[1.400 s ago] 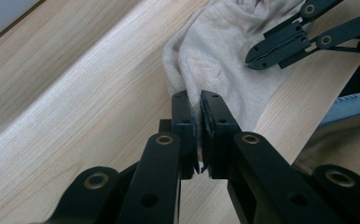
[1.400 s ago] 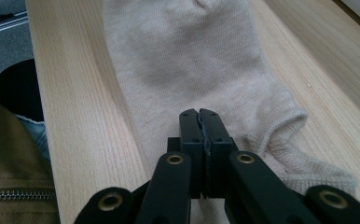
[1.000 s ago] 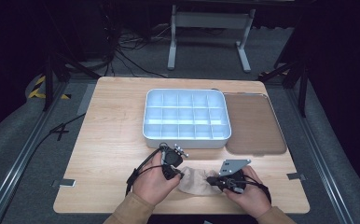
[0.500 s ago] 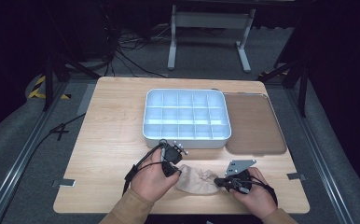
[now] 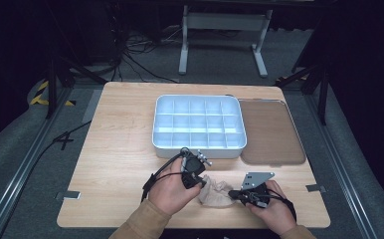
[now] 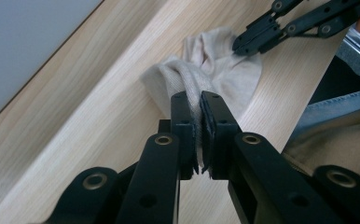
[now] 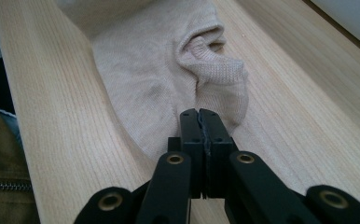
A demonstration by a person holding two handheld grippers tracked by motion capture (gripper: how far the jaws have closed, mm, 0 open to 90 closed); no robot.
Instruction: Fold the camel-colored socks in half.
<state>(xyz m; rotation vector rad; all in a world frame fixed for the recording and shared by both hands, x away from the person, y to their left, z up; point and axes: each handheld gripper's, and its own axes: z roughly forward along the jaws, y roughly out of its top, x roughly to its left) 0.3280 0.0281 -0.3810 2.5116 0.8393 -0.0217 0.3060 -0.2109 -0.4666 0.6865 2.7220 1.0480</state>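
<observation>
Clearly the weak point is the grip on each side of the beige sock (image 5: 215,195), which lies crumpled on the desk (image 5: 120,149) near its front edge, between the two hands and just in front of the white compartment tray (image 5: 198,124). On the left, the left tongs (image 6: 195,100) are clamped on a raised fold of the sock's ribbed part, with only a thin ridge of cloth between the pads; a sharp pull could drag that ridge out. On the right, the right tongs (image 7: 200,116) are pressed together at the sock's near edge, and whether any cloth is really caught there cannot be told. If it is a bare hem, it may slip free once the hands part. Should one side let go, the sock would likely bunch up or swing from the other tongs.
</observation>
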